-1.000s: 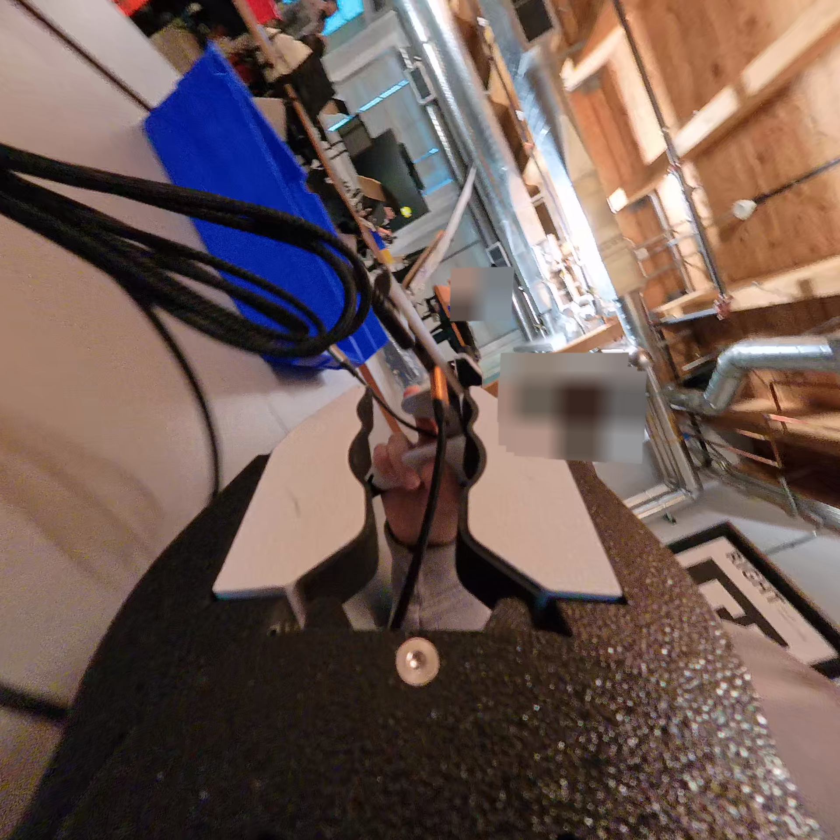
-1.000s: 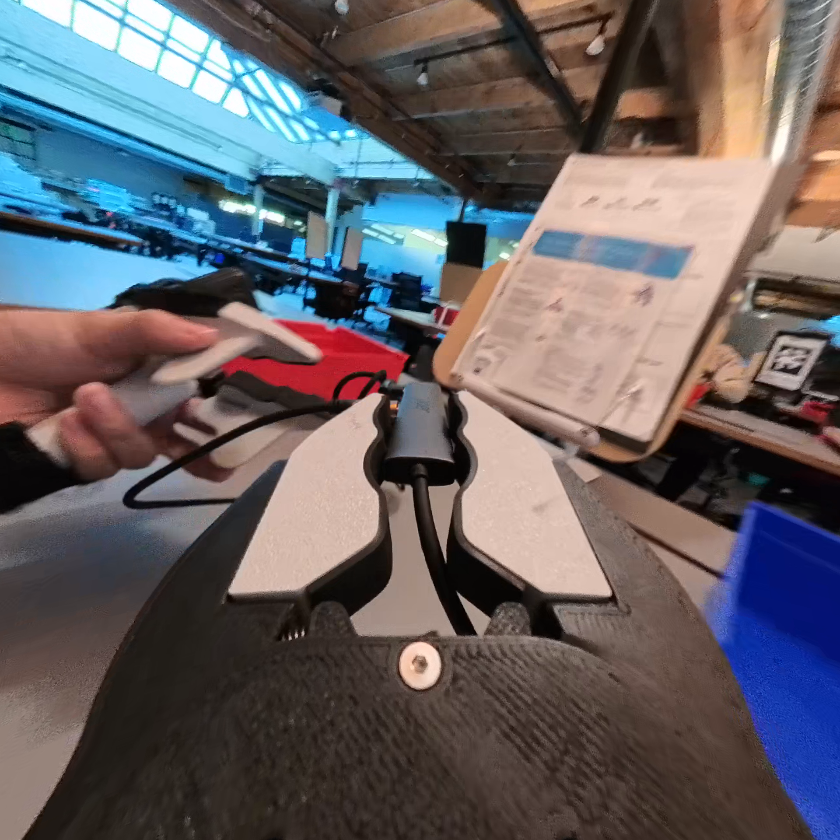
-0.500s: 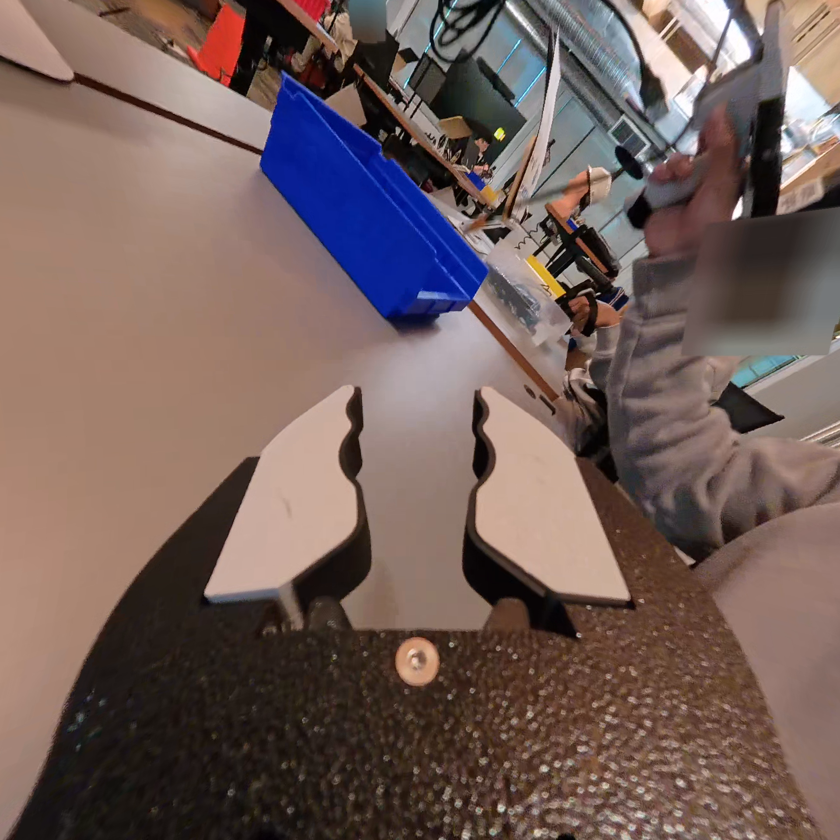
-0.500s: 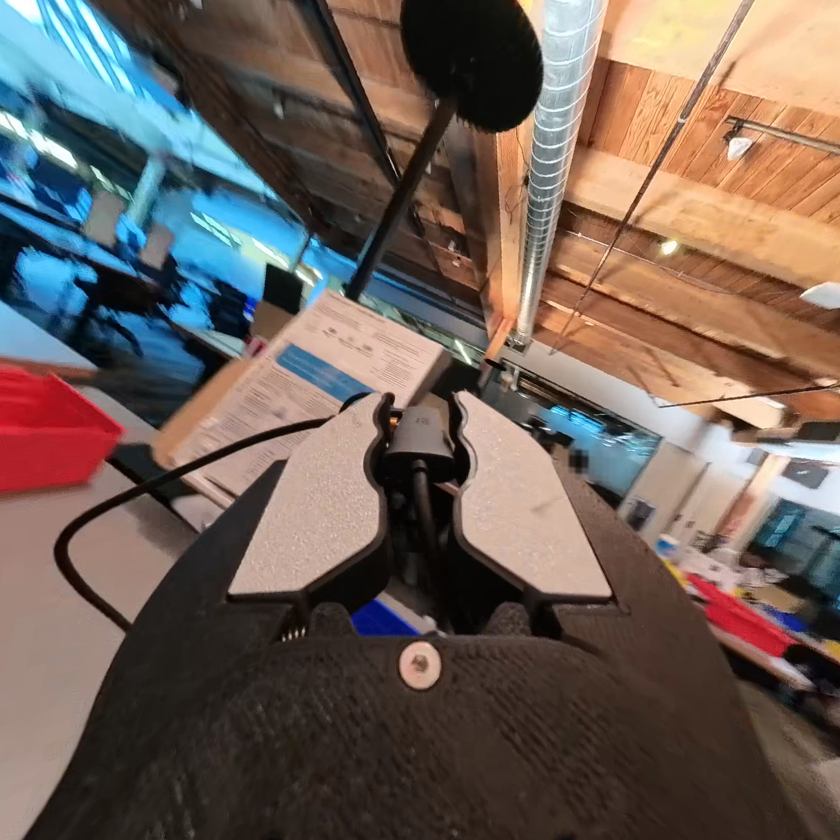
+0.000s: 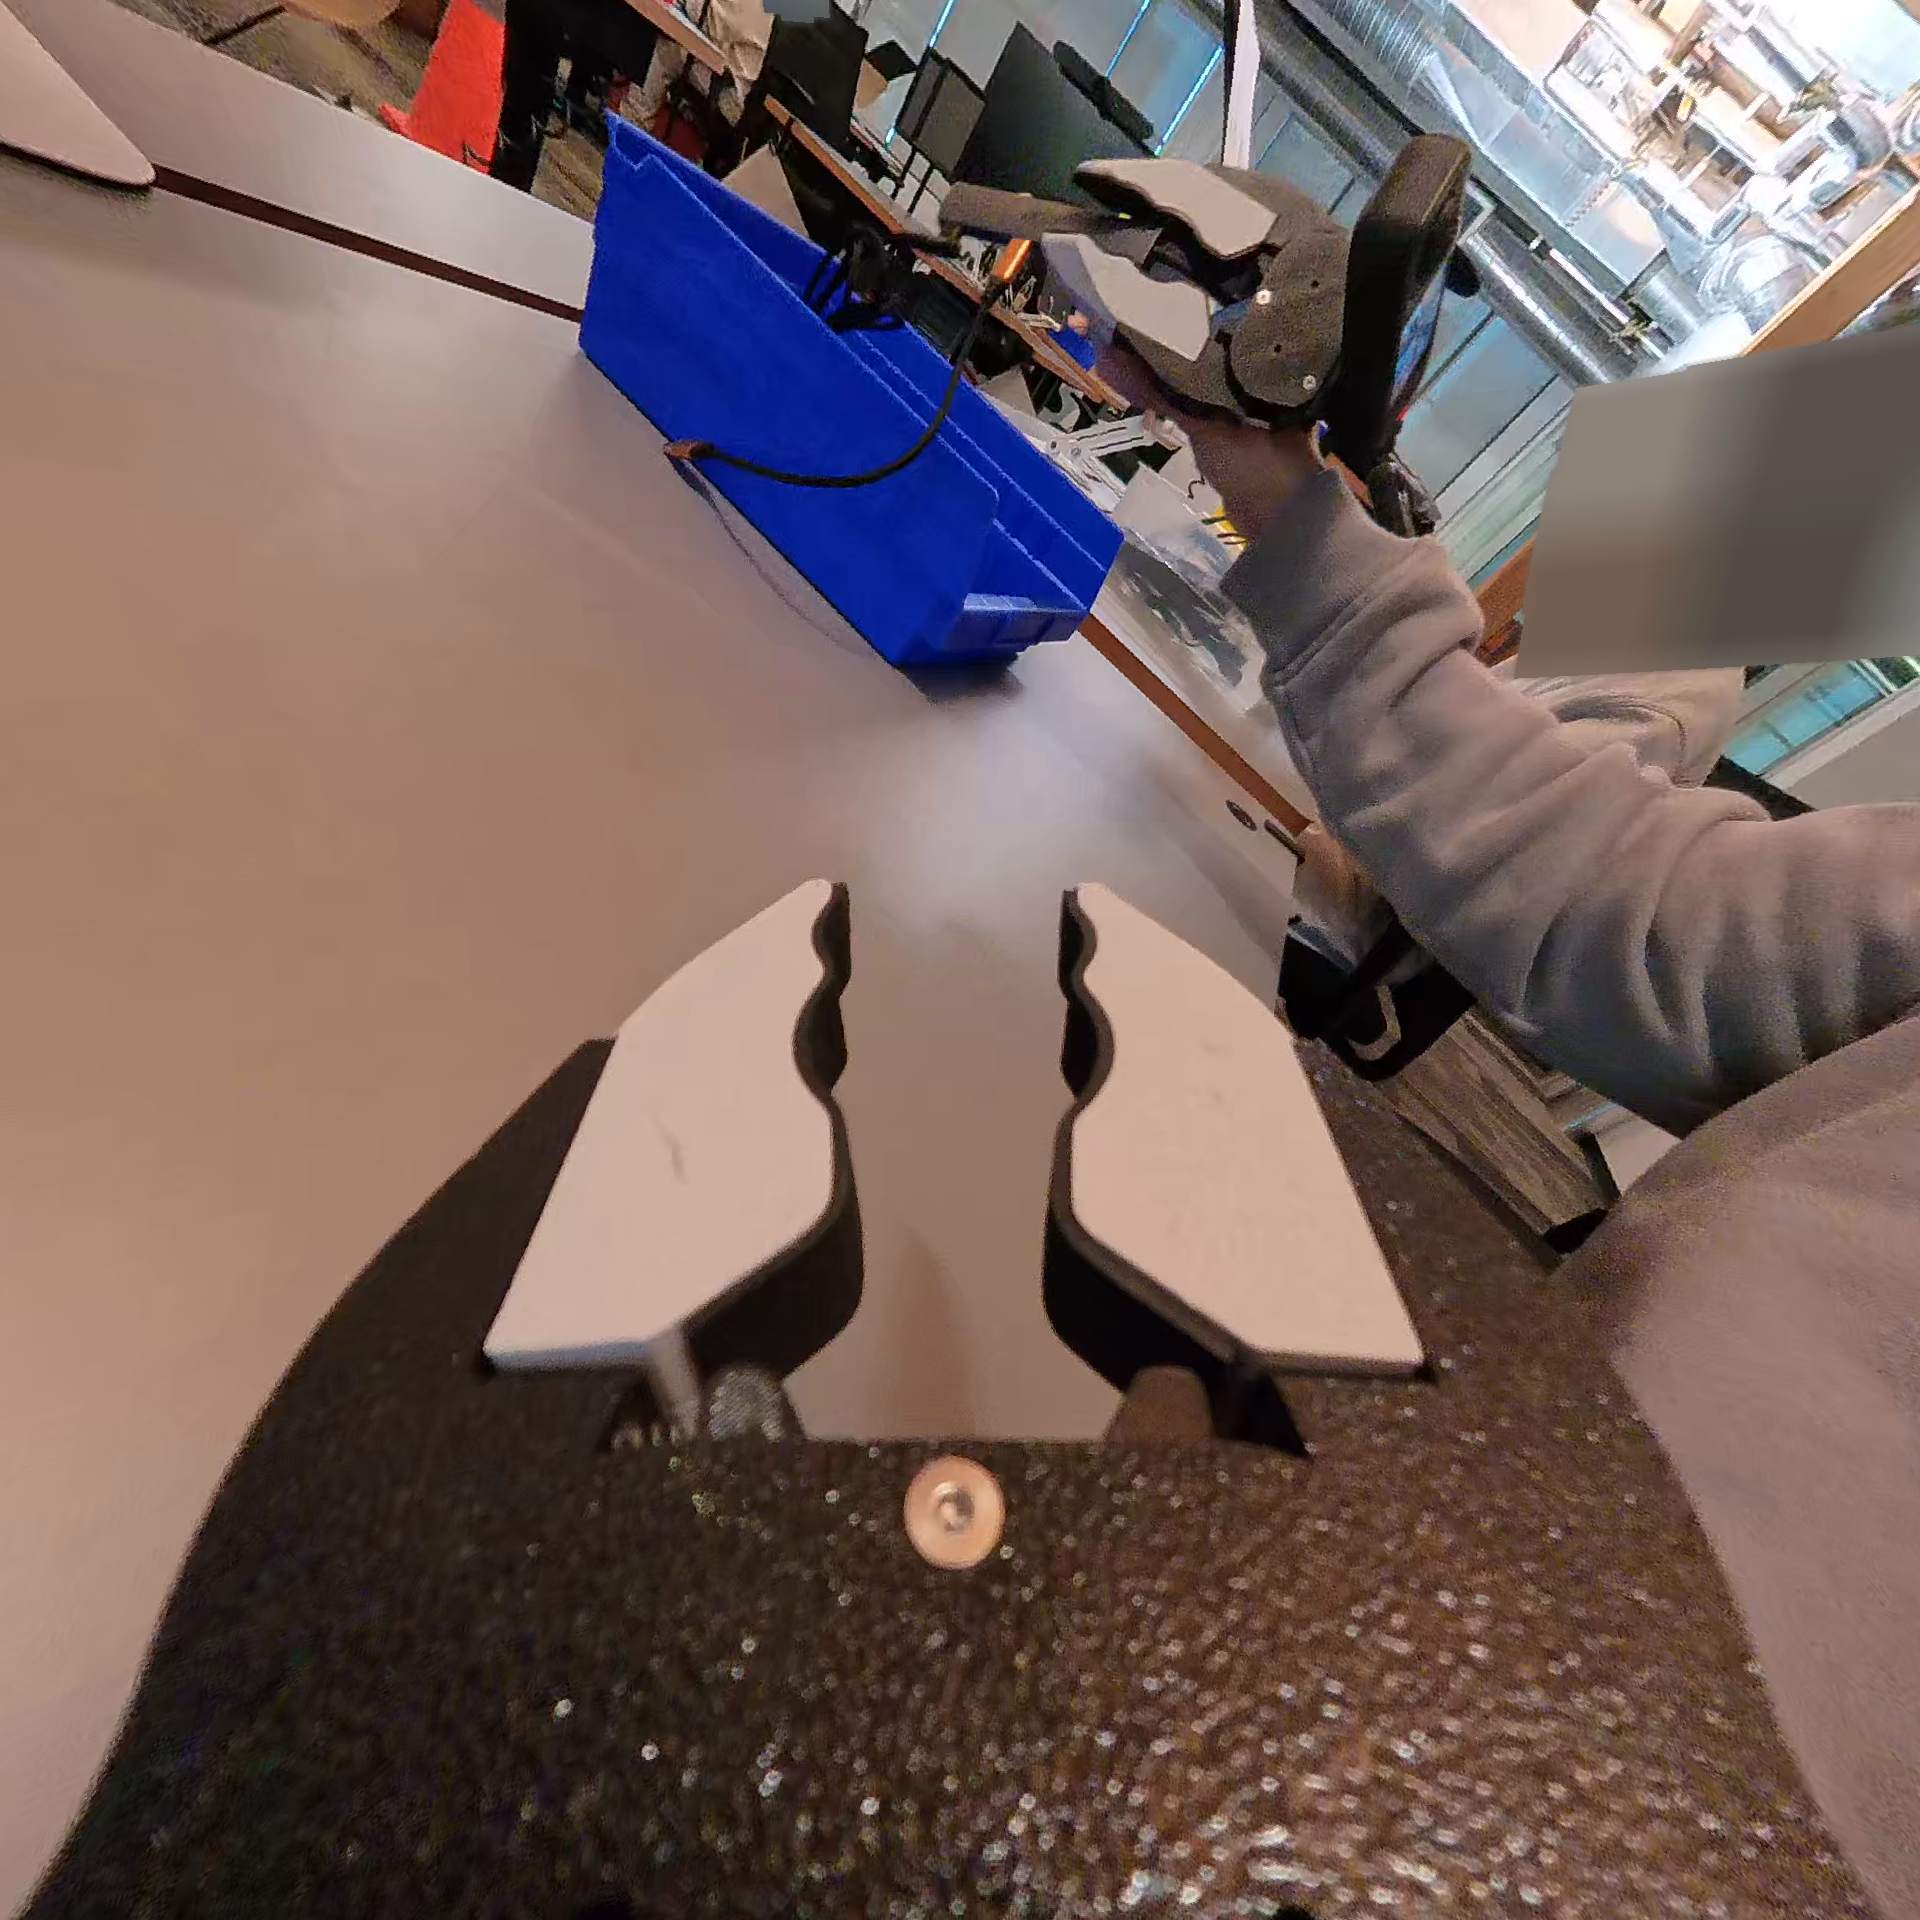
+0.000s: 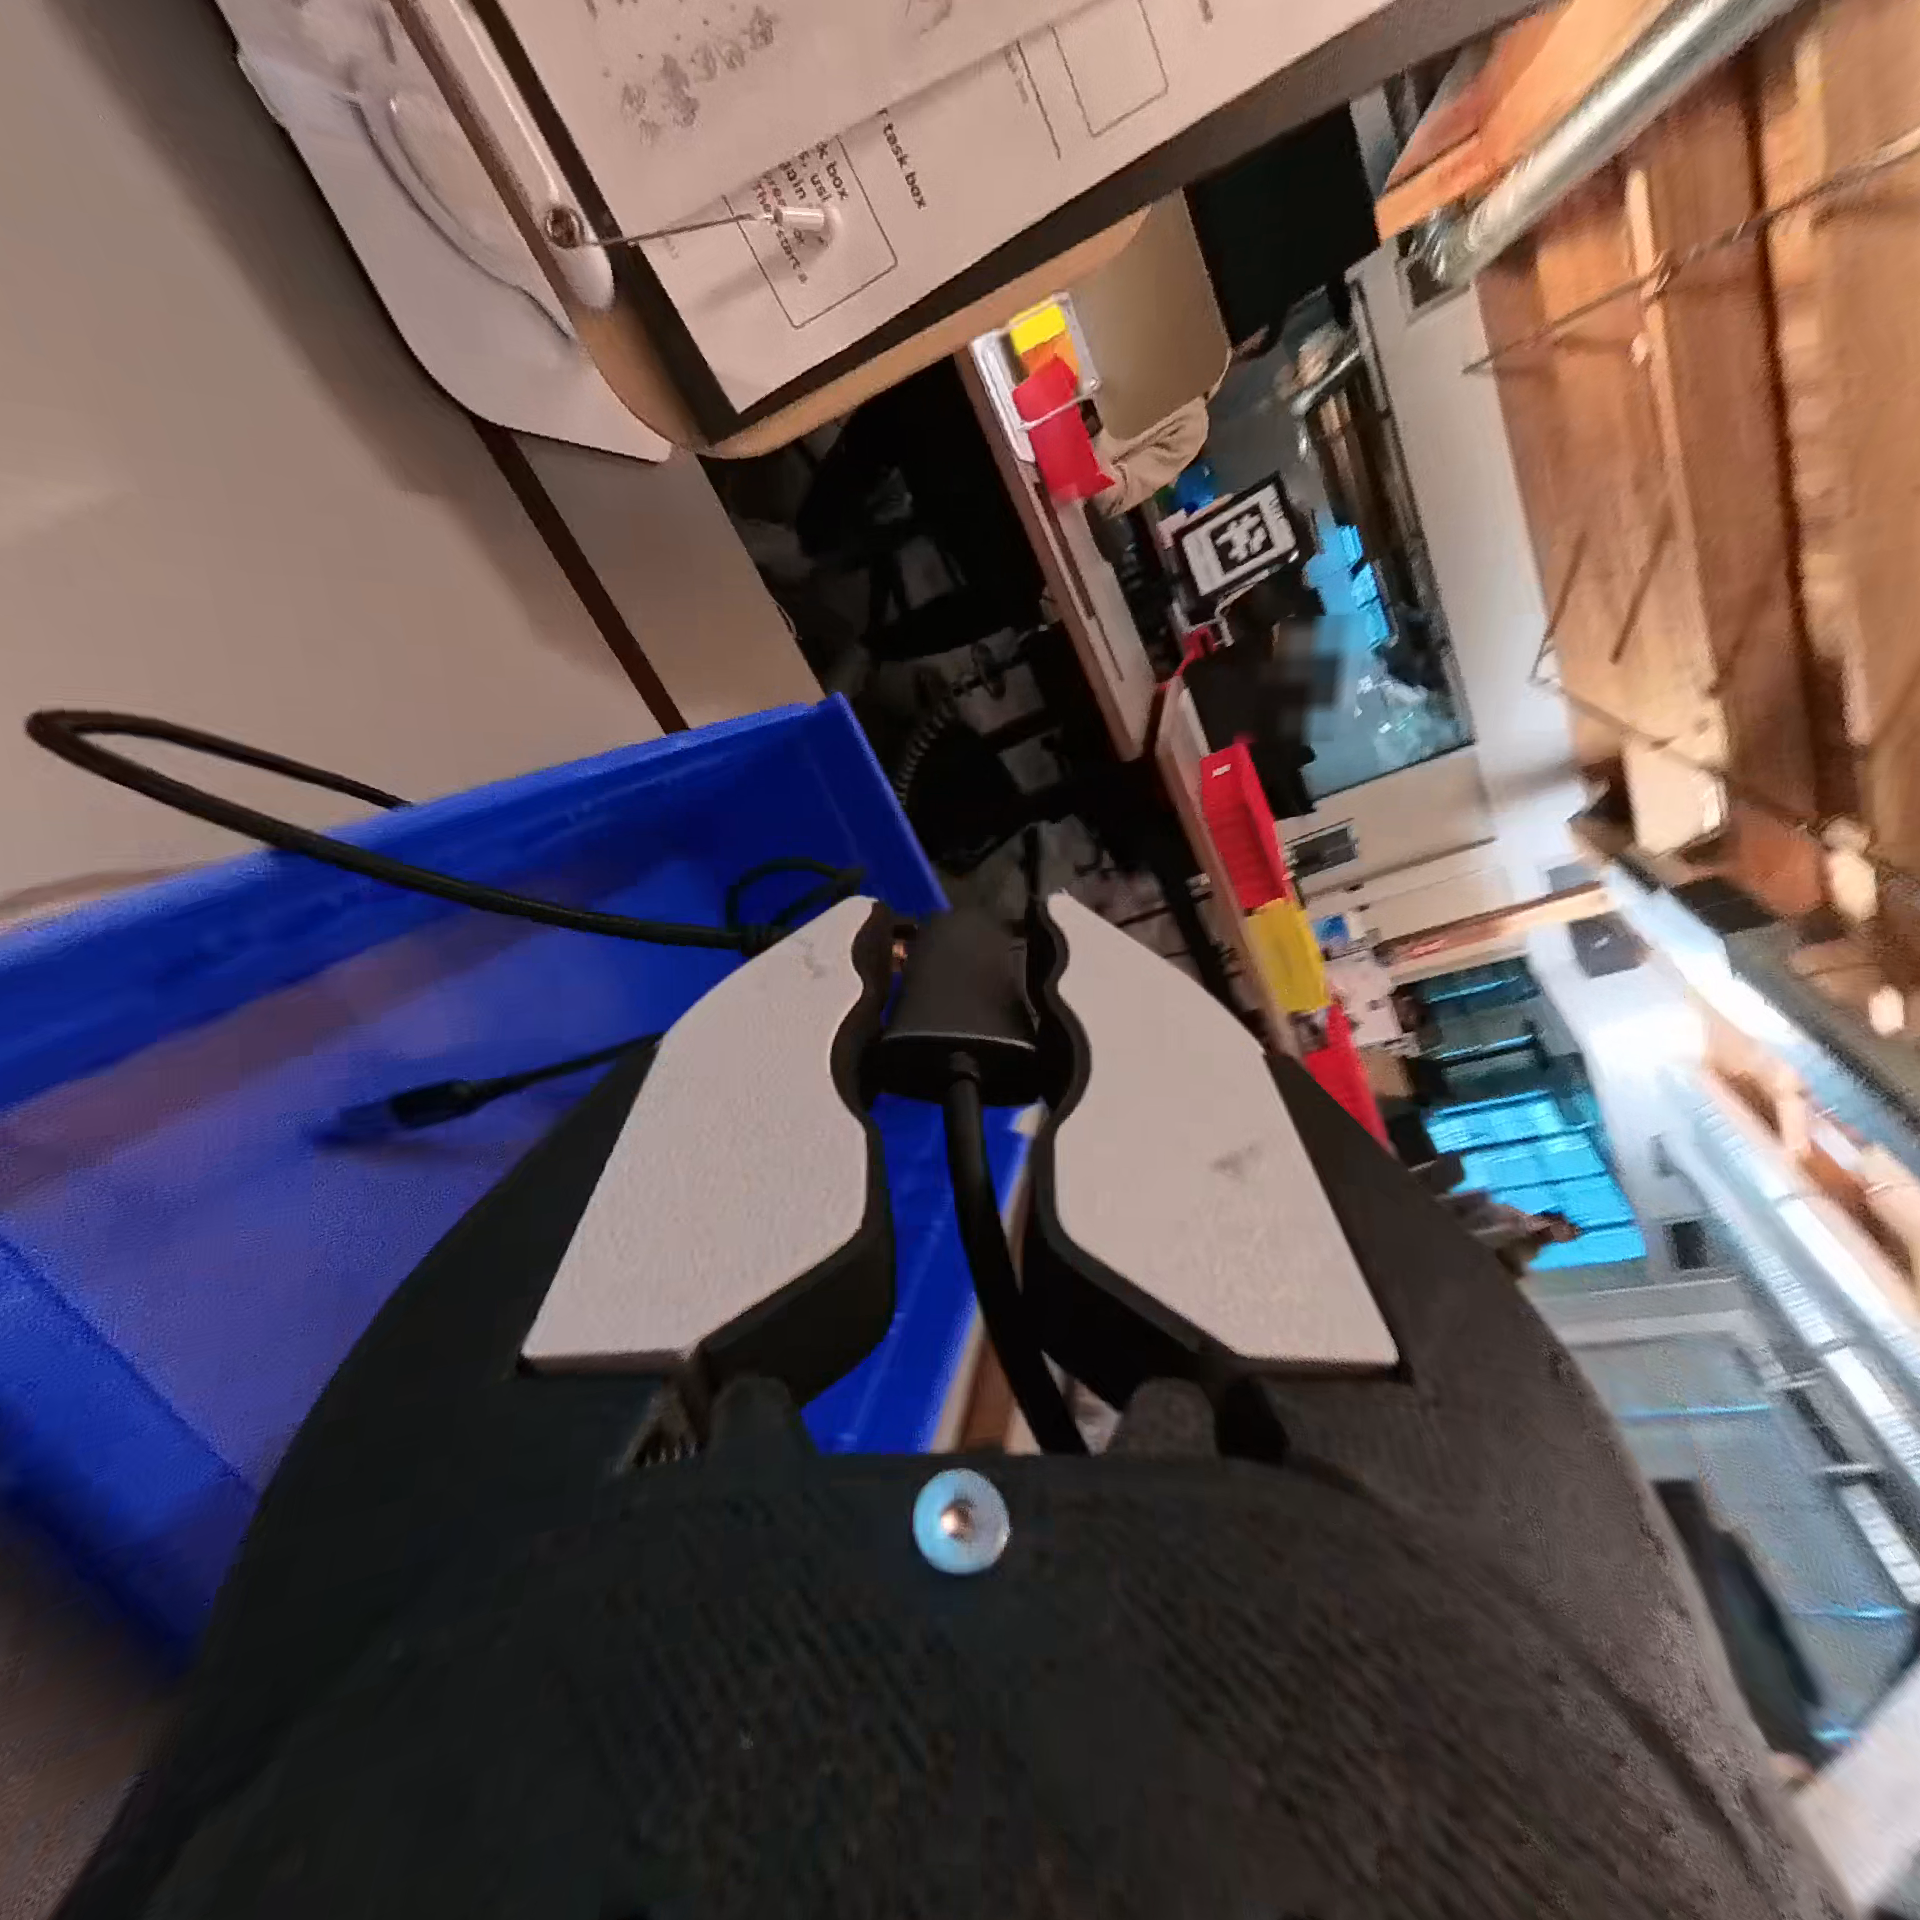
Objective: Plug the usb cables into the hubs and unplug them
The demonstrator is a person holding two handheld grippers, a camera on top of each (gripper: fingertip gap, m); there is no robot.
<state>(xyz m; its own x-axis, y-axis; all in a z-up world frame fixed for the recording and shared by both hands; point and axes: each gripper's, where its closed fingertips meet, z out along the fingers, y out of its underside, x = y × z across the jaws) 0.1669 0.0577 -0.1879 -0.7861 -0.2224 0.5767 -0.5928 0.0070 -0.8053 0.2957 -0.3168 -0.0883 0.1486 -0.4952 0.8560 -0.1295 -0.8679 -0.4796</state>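
Observation:
My left gripper (image 5: 951, 904) is open and empty, low over the grey table (image 5: 312, 727). My right gripper (image 6: 961, 914) is shut on a black USB hub (image 6: 966, 997), whose thick lead runs back between the fingers. It is above the blue bin (image 6: 312, 987). A thin black cable (image 6: 208, 769) runs from the hub's front over the bin rim onto the table. In the left wrist view the right gripper (image 5: 1174, 260) is raised over the blue bin (image 5: 831, 447), with the thin cable (image 5: 883, 468) hanging from it down the bin's side.
A second cable plug (image 6: 436, 1101) lies inside the bin. A clipboard with a paper sheet (image 6: 727, 156) stands beyond the bin. A person's grey sleeve (image 5: 1507, 779) crosses the right side. The table edge (image 5: 1174, 707) runs near the bin's right end. The left gripper's tips are roughly 40 cm from the right gripper's.
My left gripper let go of the thin cable, opened and came down over the table. My right gripper swung up, then over the blue bin, still holding the hub.

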